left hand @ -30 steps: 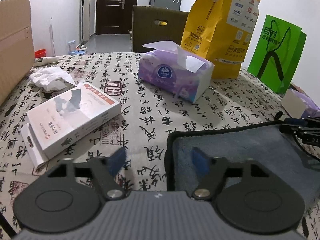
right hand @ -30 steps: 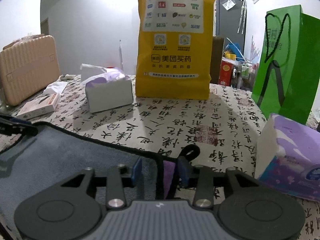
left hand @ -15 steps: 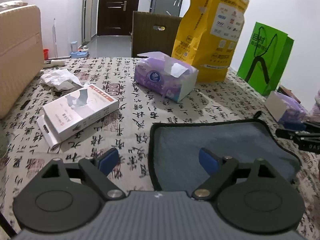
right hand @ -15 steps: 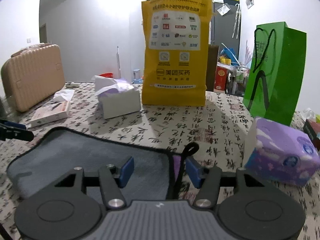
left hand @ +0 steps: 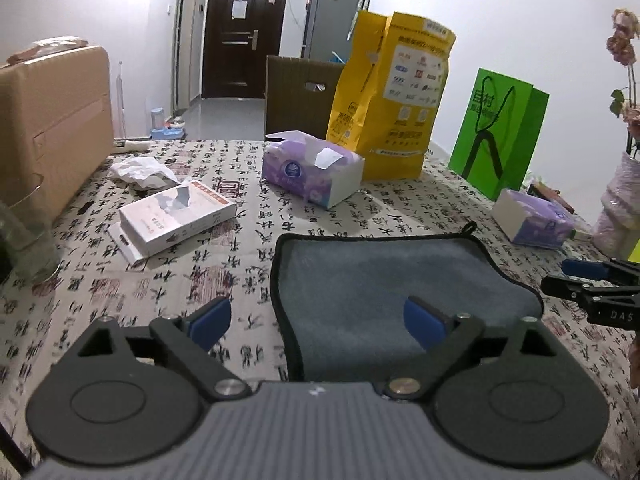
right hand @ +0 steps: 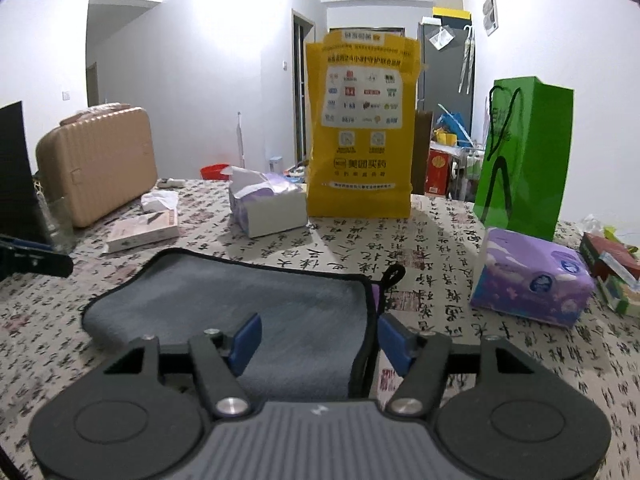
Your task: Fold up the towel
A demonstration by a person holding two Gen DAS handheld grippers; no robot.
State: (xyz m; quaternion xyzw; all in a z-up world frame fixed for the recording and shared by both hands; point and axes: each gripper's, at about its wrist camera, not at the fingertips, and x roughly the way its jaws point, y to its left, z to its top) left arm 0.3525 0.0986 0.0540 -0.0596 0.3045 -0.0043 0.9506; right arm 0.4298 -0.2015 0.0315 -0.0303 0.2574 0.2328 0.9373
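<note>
The gray towel [left hand: 392,280] now lies flat on the patterned tablecloth [left hand: 224,248], and both grippers have let it go. One second ago the left gripper [left hand: 318,318] had its fingers close together at the towel's left edge, and the right gripper [right hand: 318,338] had its fingers narrow around the corner with the small hanging loop [right hand: 392,274]. Now the left fingers are spread wide, one blue pad over the tablecloth and the other over the towel, with the black border running between them. The right fingers are spread too, with the towel's right edge between them, and nothing is pinched. Both cameras have also moved back and up, so much more of the towel is seen than before. In the left view the towel looks like a short, wide rectangle with a soft rounded near-right corner, and its edge seems thick, so I judge that one fold is already laid down and this is the release after it. The next move probably needs a new grip on one short side to bring it across for a second fold. The purple tissue box [right hand: 532,276] stands just beside the towel's right side, so a wide swing there could knock it.
</note>
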